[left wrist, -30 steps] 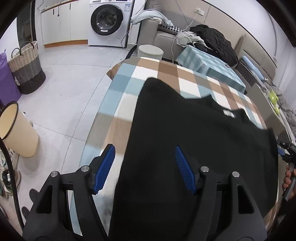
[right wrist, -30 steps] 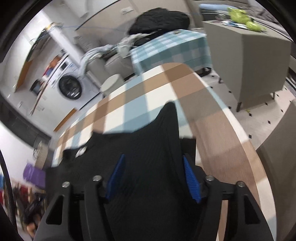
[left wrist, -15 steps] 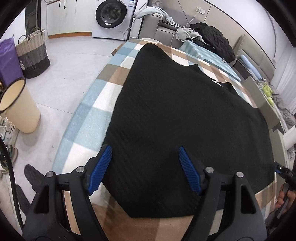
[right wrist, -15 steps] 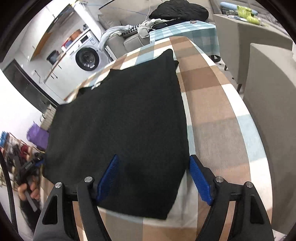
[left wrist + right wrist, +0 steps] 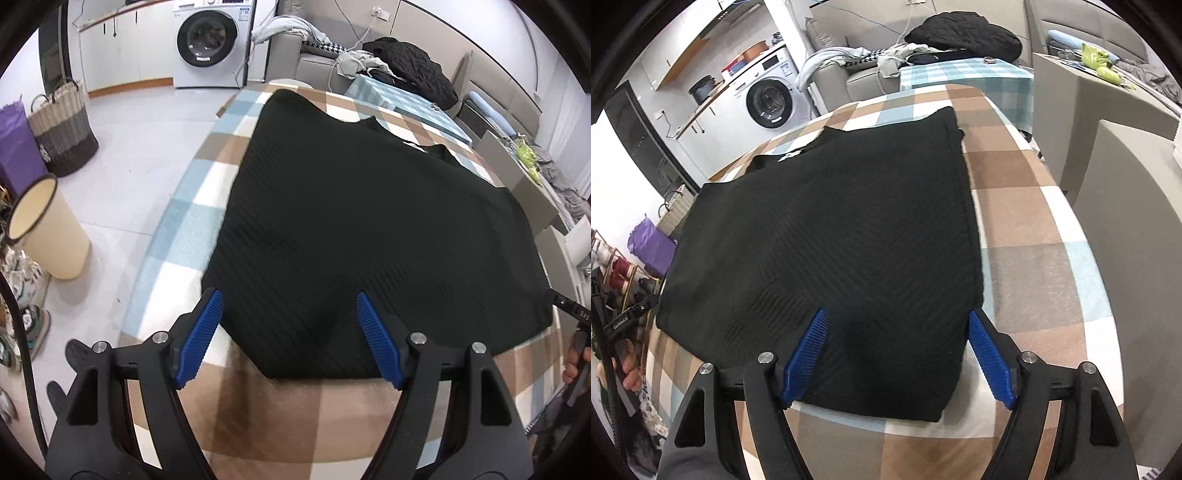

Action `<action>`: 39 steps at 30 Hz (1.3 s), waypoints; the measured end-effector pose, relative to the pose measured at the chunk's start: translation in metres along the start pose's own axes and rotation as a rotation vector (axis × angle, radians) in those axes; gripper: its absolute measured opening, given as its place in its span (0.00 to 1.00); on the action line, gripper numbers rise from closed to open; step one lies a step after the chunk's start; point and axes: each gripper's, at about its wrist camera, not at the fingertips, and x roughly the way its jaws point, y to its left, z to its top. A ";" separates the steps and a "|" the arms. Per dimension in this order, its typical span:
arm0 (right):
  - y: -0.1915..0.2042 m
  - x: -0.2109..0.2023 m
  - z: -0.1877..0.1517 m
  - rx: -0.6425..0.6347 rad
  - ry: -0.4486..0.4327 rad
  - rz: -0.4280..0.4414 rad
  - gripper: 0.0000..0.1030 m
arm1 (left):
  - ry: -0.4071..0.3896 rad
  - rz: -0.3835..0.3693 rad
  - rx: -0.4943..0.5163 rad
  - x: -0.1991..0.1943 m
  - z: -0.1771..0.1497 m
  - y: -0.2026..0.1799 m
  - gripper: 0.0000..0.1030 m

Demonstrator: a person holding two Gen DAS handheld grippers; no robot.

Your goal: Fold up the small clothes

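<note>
From the left wrist view, a black ribbed knit garment (image 5: 362, 229) lies spread flat on a round table covered with a checked cloth (image 5: 280, 398) of brown, pale blue and white squares. The knit shows fine diagonal ribs, a neckline at the far side with a small white label (image 5: 413, 144), and a near hem that sits just beyond the fingertips. The left gripper (image 5: 288, 339) hangs over that near hem with its blue-padded jaws wide apart, holding nothing. On the floor to the left stand a cream waste bin (image 5: 44, 229), whose inside is not shown, and a woven basket (image 5: 62, 133) next to a purple bag (image 5: 16, 147); the basket's contents cannot be made out. A washing machine (image 5: 210, 40) stands at the far wall.

From the right wrist view, the same garment (image 5: 834, 236) fills the middle of the table, its right edge running straight along the checked cloth (image 5: 1027, 236) and its near corner lying between the fingers. The right gripper (image 5: 897, 354) is also spread wide and grips nothing; its pads appear to hover just above the fabric, though contact is hard to judge here. Behind the table a sofa (image 5: 857, 74) carries a heap of loose clothes, with a dark padded jacket (image 5: 964, 33) beside it.
</note>
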 end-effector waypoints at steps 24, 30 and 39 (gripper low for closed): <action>-0.009 -0.018 -0.009 0.052 -0.064 0.140 0.48 | -0.018 -0.020 -0.068 -0.005 -0.006 0.021 0.70; -0.011 -0.020 -0.016 0.051 -0.039 0.130 0.49 | 0.007 -0.029 -0.139 0.016 0.004 0.037 0.70; -0.013 -0.016 -0.018 0.075 -0.046 0.115 0.51 | -0.020 -0.049 -0.101 0.027 0.006 0.018 0.28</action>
